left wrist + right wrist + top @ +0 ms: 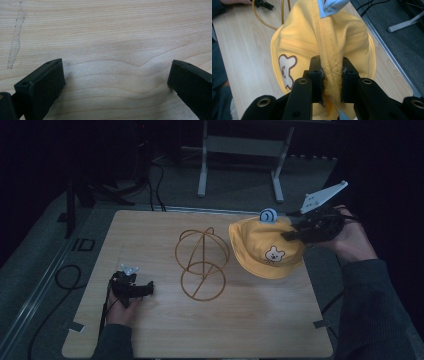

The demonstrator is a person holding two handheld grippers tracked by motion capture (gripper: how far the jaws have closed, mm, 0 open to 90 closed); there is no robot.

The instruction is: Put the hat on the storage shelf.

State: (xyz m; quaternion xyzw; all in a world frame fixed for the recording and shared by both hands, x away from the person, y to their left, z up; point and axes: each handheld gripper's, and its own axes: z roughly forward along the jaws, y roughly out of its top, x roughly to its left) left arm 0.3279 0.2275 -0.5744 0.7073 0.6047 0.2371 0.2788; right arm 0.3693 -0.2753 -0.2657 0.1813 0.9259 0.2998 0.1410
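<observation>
Hat (265,250) — clamped at its crown in the right tool (332,82), lifted near the wire stand (202,265); not yet placed on it. Left tool (115,82) apart, empty, on the counter (250,320).

The high view was dim and underexposed: the room behind sank into near black, and only the wooden table (200,330) caught a weak, even light. Shadows there were faint. The left gripper view was far brighter, with the wood grain sharp, soft shadow under the two jaws, and the jaws themselves slightly blurred by closeness. The right gripper view was well lit too; the yellow hat (329,47) showed crisp stitching, without glare.
</observation>
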